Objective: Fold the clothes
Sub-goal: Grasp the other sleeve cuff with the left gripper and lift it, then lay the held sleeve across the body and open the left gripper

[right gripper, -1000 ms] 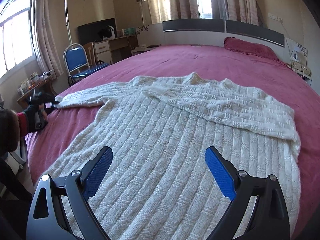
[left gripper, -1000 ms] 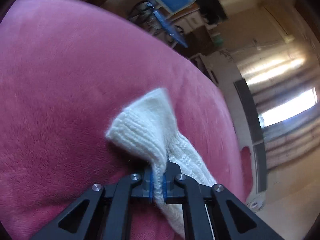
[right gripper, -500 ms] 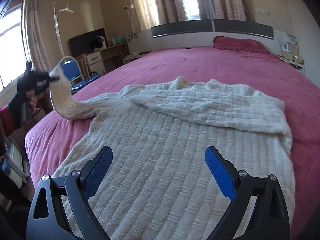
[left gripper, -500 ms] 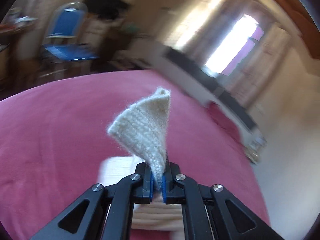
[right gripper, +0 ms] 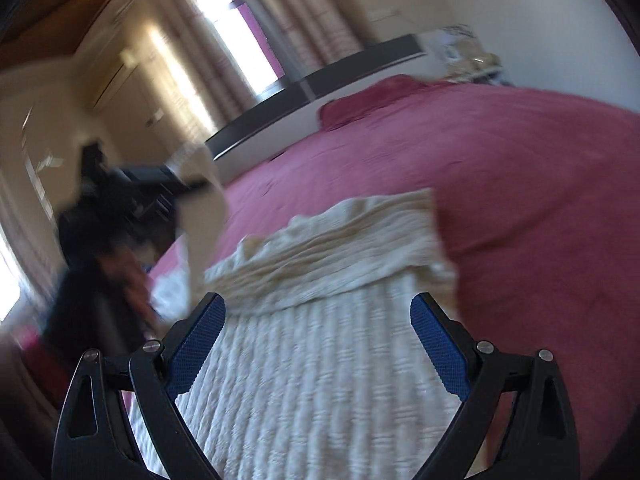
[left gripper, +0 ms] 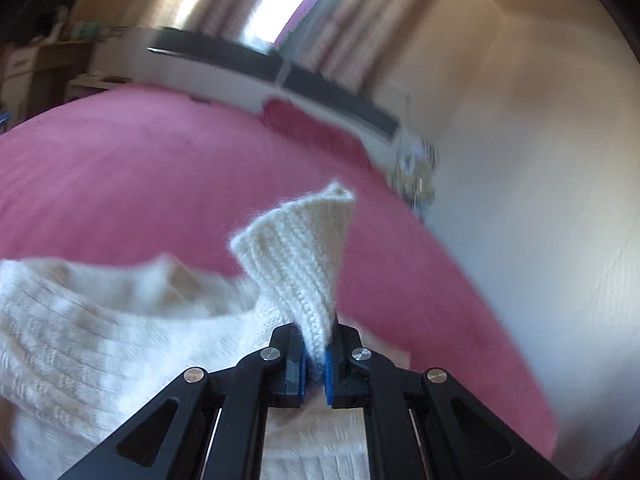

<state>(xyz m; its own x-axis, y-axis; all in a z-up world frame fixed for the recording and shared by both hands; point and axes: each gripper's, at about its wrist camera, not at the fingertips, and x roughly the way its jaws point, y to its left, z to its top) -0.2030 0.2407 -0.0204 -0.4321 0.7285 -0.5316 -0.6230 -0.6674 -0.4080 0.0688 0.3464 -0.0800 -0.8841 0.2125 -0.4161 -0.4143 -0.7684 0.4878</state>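
Knitwear, cream and thickly ribbed, lies spread on the pink bedspread (right gripper: 520, 168): the sweater (right gripper: 320, 380) covers the near part of the bed, with 1 sleeve already folded across its chest, on the side nearer the headboard (right gripper: 320, 80).

The left gripper (left gripper: 314, 354) is clenched on the cuff (left gripper: 300, 256) of the other sleeve, which stands up from the jaws in a soft peak above the sweater. The right gripper (right gripper: 316, 340) hovers over the sweater's body with its jaws spread wide and nothing between them.

Judging by the drape, the knit is soft, limp and fairly light, stretchy rather than slippery. A cuff or hem edge, where the ribbing is dense, looks like the best place to pinch; loose stitches could snag.
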